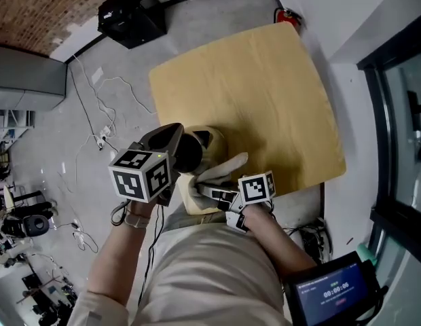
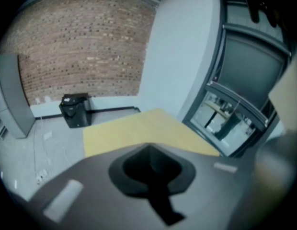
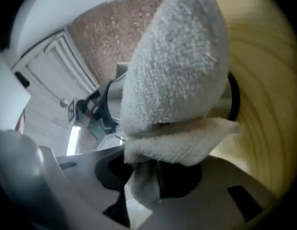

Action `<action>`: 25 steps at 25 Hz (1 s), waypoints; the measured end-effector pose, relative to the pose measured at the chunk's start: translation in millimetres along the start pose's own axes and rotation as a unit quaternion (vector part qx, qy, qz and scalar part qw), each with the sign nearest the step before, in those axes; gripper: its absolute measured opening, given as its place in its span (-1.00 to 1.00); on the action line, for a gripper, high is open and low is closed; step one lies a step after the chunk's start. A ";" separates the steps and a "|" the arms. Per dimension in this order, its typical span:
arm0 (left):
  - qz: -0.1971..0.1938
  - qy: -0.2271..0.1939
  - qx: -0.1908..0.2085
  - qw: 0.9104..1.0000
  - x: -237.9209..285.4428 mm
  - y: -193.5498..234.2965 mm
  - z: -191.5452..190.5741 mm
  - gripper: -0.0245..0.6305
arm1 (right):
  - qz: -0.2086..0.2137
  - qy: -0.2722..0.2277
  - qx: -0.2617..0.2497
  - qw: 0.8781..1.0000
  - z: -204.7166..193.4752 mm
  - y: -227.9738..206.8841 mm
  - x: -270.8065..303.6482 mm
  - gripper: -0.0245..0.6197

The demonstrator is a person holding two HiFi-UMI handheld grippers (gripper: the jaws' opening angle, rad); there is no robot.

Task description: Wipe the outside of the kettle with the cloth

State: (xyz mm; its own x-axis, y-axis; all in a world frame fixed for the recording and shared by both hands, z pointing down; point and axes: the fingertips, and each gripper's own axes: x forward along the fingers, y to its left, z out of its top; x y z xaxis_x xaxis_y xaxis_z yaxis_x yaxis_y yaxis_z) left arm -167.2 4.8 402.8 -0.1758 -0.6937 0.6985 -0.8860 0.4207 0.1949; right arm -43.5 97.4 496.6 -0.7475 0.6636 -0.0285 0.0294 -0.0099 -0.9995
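Observation:
The kettle (image 1: 212,141), cream-sided with a dark opening, stands near the front edge of the yellow wooden table (image 1: 251,80). A white terry cloth (image 1: 223,167) lies against its near side, and my right gripper (image 1: 209,189) is shut on it. In the right gripper view the cloth (image 3: 177,80) fills the middle, pinched between the jaws of the right gripper (image 3: 148,171), and the kettle's shiny wall with a black band (image 3: 231,99) shows behind. My left gripper (image 1: 171,136) is at the kettle's left side. In its own view the left gripper (image 2: 149,152) is shut, with nothing seen between the jaws.
A black box (image 1: 131,13) and loose cables (image 1: 102,134) are on the floor left of the table. A red fire extinguisher (image 1: 288,15) stands at the far corner. A tablet with a timer (image 1: 333,294) is at the lower right, and a glazed door frame (image 1: 394,148) runs along the right.

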 end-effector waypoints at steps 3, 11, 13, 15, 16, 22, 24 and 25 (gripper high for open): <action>-0.019 -0.004 -0.036 0.999 4.7 0.9 6.4 -0.93 | 0.011 -0.078 0.035 0.996 26.9 -2.6 -19.9 -0.48; 0.003 -0.006 0.033 0.999 17.4 -9.7 5.0 -0.93 | -0.013 -0.223 -0.080 0.971 151.4 27.8 -76.9 -0.49; 0.016 -0.030 0.104 0.994 18.9 -22.3 8.6 -0.93 | -0.008 -0.232 -0.155 0.960 168.6 64.6 -67.3 -0.49; 0.060 -0.069 0.154 0.984 16.5 -24.5 15.0 -0.92 | -0.054 -0.235 -0.204 0.949 170.4 66.3 -56.7 -0.48; 0.079 -0.083 0.160 0.980 15.0 -23.2 16.3 -0.90 | -0.065 -0.251 -0.198 0.945 170.4 52.9 -58.1 -0.48; 0.064 -0.072 0.131 0.987 20.5 -23.6 14.7 -0.93 | -0.166 -0.320 -0.006 0.933 162.9 -93.1 -104.7 -0.51; 0.069 -0.073 0.131 0.986 19.1 -22.0 15.9 -0.93 | -0.132 -0.313 -0.040 0.940 156.4 -40.8 -94.6 -0.51; 0.074 -0.075 0.131 0.986 18.2 -20.0 15.7 -0.93 | -0.093 -0.311 -0.072 0.943 150.9 -1.8 -83.7 -0.51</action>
State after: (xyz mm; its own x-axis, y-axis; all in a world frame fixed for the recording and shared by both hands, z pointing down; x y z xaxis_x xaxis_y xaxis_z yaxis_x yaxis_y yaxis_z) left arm -159.4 -25.4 400.8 -0.3553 -0.7232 0.5922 -0.9229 0.3721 -0.0994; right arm -81.1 -71.1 499.0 -0.9920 0.0769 0.1004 -0.0837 0.1955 -0.9771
